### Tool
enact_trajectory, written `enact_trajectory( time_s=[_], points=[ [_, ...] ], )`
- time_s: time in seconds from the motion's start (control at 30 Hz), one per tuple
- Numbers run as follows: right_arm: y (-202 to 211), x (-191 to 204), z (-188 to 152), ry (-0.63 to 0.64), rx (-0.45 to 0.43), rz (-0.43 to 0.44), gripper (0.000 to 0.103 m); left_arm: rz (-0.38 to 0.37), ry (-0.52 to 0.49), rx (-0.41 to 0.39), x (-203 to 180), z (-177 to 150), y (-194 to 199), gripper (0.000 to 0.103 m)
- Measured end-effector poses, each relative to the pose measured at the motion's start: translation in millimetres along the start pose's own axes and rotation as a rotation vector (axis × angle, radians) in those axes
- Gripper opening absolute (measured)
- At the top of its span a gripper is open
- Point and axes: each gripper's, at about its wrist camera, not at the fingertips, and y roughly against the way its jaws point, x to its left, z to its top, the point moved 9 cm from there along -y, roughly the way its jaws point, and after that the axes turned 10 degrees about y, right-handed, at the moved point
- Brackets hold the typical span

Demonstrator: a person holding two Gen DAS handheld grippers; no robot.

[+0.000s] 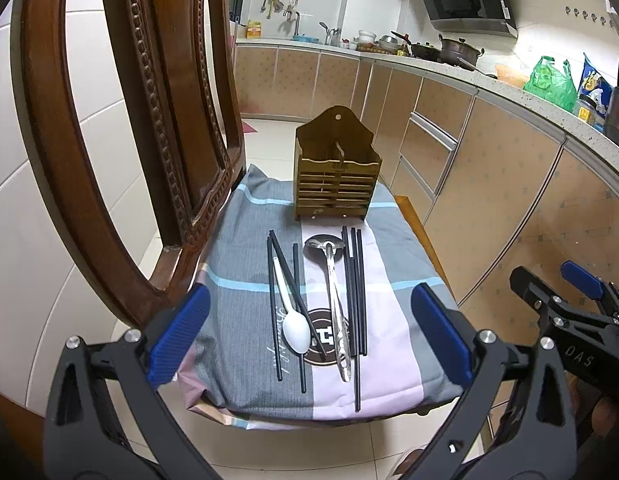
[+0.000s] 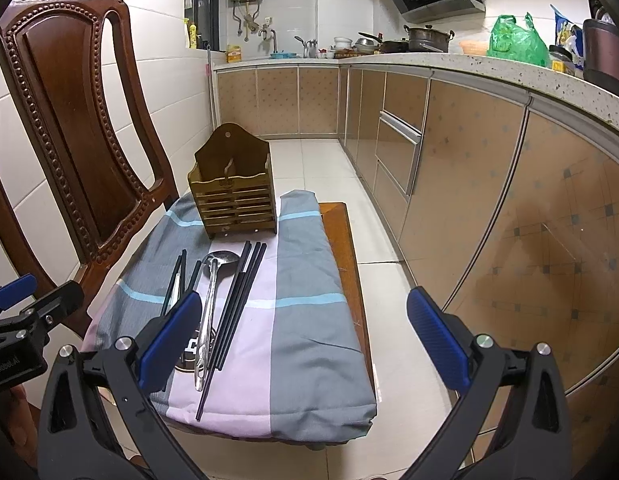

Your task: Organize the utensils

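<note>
White "DAS" on right gripper (image 1: 557,286)

Bright, sharp, fisheye-warped, dark-cornered.

L gripper (image 1: 309,336) held level, pointing fwd, jaws spread wide, nothing between the blue pads (image 1: 181,334). R gripper (image 2: 305,340) same: level, fwd-pointing, jaws wide apart, pads (image 2: 437,344) bare. The two sit side by side, well apart. In the left wrist view the R gripper (image 1: 565,292) shows at the right edge, seen side-on; in the right wrist view the L gripper (image 2: 25,300) shows at the left edge. Bit of a hand (image 1: 607,412) behind the R gripper's body, mostly hidden.
</note>
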Motion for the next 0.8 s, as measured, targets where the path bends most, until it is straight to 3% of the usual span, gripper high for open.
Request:
enact_trajectory(
  time_s=[0.8],
  points=[
    [-1.5,-3.7,-2.6,-0.002,-0.003,-0.004,0.100,0.005,-0.003,0.004,1.8,-2.2,-3.3,0.099]
  ],
)
